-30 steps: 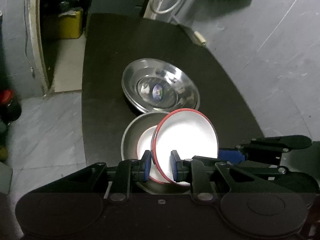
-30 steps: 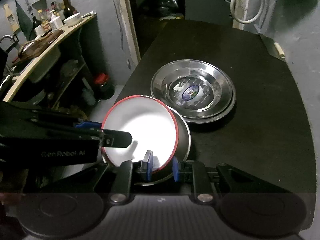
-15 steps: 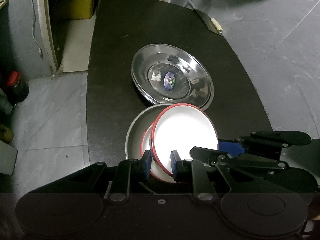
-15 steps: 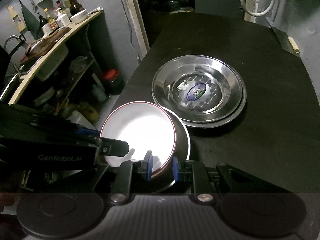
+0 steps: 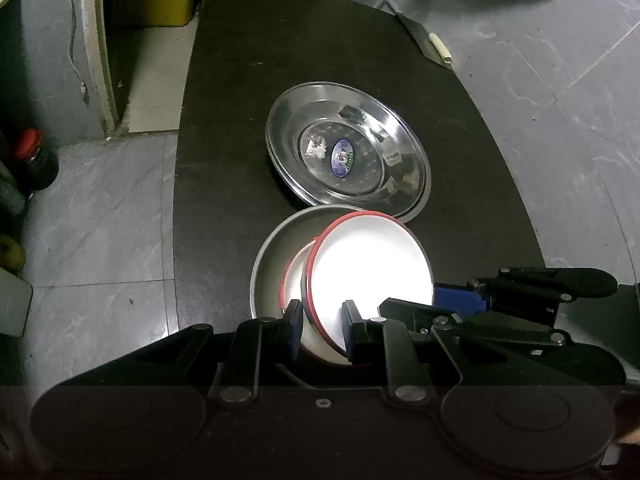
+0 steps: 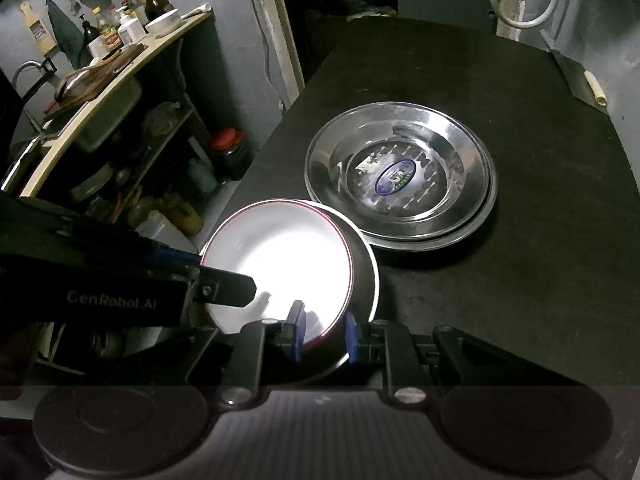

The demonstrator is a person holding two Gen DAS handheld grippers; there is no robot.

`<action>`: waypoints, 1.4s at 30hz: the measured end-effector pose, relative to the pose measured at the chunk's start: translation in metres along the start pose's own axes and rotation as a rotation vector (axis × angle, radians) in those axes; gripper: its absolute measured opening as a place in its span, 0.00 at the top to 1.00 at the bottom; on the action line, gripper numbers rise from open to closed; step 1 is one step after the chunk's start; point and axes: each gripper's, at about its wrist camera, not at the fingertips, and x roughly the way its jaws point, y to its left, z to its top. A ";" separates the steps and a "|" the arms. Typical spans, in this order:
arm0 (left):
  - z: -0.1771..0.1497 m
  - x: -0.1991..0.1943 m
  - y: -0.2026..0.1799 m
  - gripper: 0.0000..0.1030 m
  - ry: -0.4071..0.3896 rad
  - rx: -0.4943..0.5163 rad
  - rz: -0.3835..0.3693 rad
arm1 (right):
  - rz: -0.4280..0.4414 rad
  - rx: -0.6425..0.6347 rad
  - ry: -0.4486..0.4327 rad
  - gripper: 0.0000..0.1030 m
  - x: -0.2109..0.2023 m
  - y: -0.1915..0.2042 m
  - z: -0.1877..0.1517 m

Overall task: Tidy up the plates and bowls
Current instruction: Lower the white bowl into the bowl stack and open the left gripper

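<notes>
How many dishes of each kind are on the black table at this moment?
Red-rimmed white bowls: 2, the upper one tilted, both inside the grey bowl
Grey bowl: 1
Steel plates: 2, stacked, going by the double rim in the right wrist view
Total: 5

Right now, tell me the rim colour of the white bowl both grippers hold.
Red; the white bowl shows its rim best in the left wrist view.
</notes>
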 end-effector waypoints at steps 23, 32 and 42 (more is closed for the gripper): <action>-0.002 -0.007 0.003 0.73 -0.013 -0.009 0.020 | -0.001 0.012 -0.011 0.74 -0.003 0.002 -0.004; 0.002 -0.025 -0.001 0.56 -0.076 0.019 0.036 | -0.026 0.039 -0.106 0.68 -0.024 0.001 -0.006; 0.019 -0.054 0.018 0.02 -0.201 -0.001 0.122 | -0.084 0.139 -0.207 0.18 -0.043 -0.017 -0.010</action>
